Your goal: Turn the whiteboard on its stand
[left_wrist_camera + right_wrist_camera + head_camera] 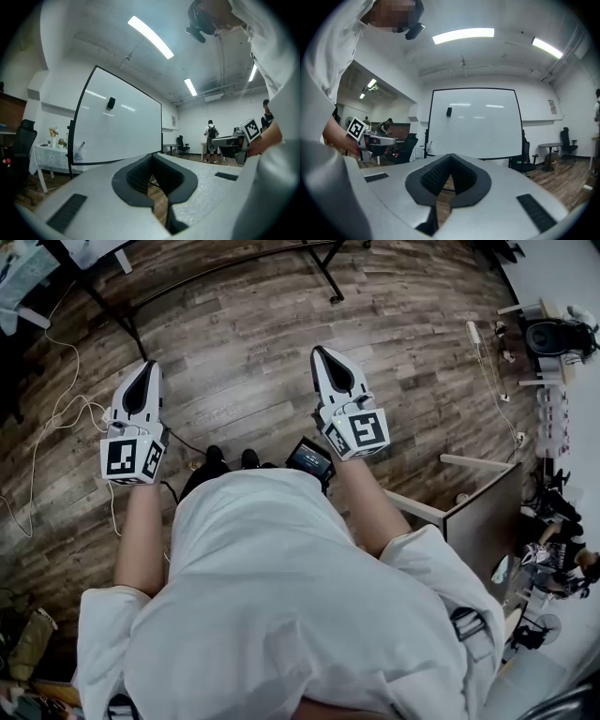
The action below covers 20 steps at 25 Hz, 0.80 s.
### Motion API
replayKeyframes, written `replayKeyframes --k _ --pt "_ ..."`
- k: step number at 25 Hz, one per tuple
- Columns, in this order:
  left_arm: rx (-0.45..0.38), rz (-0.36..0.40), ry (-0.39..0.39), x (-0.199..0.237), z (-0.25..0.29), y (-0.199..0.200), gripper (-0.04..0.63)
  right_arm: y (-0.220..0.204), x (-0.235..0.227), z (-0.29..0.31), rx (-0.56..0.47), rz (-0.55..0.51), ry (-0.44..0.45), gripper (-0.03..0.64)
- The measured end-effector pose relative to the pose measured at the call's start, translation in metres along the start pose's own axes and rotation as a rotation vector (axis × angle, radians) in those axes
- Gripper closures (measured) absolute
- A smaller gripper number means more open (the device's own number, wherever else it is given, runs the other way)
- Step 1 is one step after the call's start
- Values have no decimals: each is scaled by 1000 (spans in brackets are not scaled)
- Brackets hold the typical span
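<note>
Your 2 grippers hang short of the whiteboard (473, 124), well apart from it, above the wooden floor (244, 352). The left gripper (152, 158) has its jaws closed tight with nothing between them, and so does the right gripper (450, 157). The whiteboard stands upright on its stand, face-on ahead of the right gripper and angled away before the left. A small dark object (449, 111) sits on the whiteboard's upper left.
</note>
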<state>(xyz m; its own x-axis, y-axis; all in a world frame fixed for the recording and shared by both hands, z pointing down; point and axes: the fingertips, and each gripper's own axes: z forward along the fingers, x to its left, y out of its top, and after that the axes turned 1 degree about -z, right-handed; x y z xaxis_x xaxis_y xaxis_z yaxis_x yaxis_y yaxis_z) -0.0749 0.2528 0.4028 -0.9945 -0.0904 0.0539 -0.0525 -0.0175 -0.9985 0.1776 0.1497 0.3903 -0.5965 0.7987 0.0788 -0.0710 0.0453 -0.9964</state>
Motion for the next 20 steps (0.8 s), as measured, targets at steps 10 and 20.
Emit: replayKeyframes --k 10,20 --pt "-5 6 14 -26 12 5 589 -14 -23 -25 21 23 -6 620" --pt "-3 14 32 -33 3 1 589 -17 -22 -27 3 24 4 619"
